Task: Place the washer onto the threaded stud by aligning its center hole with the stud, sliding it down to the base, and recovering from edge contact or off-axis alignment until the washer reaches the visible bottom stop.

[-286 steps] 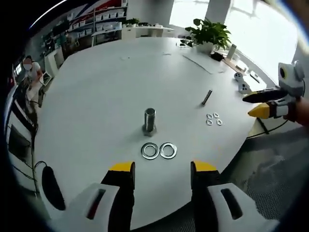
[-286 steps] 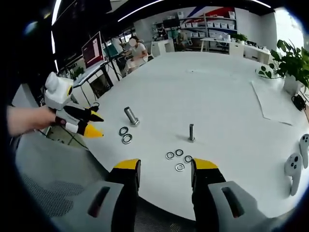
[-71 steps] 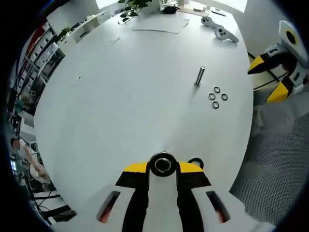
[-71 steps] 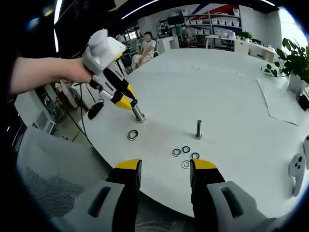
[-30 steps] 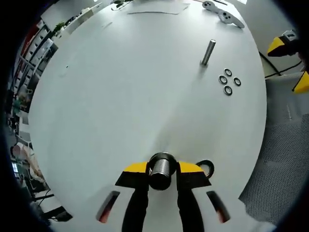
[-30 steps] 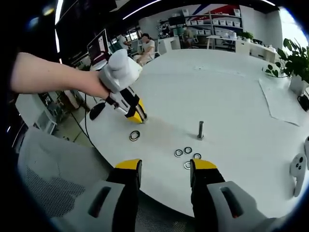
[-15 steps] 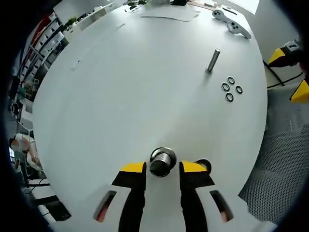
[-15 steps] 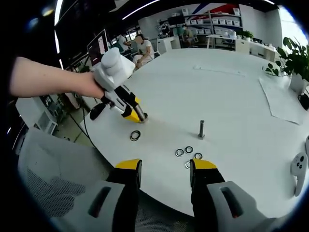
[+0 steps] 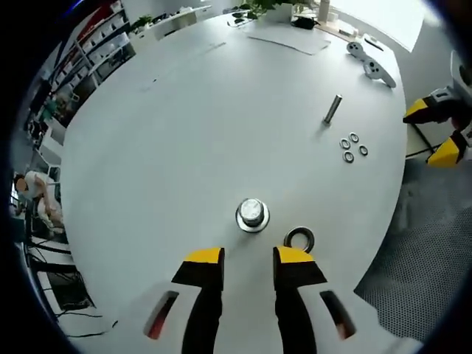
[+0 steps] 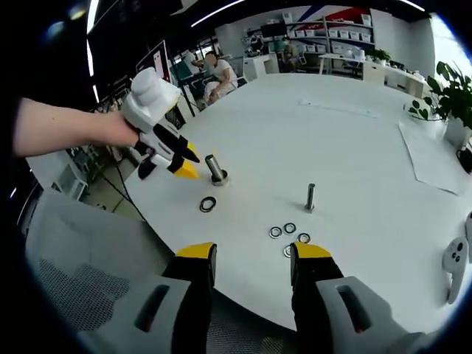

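At the centre of the left gripper view, the threaded stud (image 9: 252,212) stands on the white table (image 9: 184,125) with a washer (image 9: 252,220) seated around its base; a spare washer (image 9: 299,239) lies just lower right. The left gripper (image 9: 248,267), jaws parted and empty, hovers below the stud. The right gripper (image 10: 251,264) is released too.

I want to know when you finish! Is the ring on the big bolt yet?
Yes: one washer sits at the base of the big stud. The left tool is open, holding nothing. A second washer lies loose on the table.
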{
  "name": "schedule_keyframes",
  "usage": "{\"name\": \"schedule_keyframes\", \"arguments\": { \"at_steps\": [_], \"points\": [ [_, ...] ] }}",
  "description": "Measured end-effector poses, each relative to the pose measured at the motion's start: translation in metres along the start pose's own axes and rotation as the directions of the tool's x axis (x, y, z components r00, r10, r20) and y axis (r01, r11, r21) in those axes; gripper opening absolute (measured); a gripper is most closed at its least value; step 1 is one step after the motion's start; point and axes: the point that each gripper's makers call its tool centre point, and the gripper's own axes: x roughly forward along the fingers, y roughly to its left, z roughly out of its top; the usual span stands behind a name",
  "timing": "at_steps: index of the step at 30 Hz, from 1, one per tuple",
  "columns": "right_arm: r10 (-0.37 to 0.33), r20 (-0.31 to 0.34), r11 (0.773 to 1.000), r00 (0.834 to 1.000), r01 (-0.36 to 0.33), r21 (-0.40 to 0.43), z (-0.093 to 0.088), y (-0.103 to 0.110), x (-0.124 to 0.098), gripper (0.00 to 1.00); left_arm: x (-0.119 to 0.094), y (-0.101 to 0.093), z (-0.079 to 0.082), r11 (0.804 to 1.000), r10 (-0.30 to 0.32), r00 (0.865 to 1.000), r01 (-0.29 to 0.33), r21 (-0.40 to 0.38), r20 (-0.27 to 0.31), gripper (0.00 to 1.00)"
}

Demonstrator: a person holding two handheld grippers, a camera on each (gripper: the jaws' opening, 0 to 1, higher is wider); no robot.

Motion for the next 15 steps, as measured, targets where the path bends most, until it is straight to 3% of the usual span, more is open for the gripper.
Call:
{"name": "schedule_keyframes", "arguments": {
  "at_steps": [6,15],
  "points": [
    [0.009,-0.01,1.0,1.0,-0.009,-0.009,-0.003,0.002,0.001,0.43,-0.003,-0.009,-0.008,0.999,-0.004,1.0,0.005,-0.046,0.023,0.26],
    [0.02,-0.002,1.0,1.0,-0.02,-0.013,0.0,0.006,0.001,0.43,-0.003,-0.017,-0.023,0.999,0.0,1.0,-0.001,-0.05,-0.011,0.26]
  ]
}}
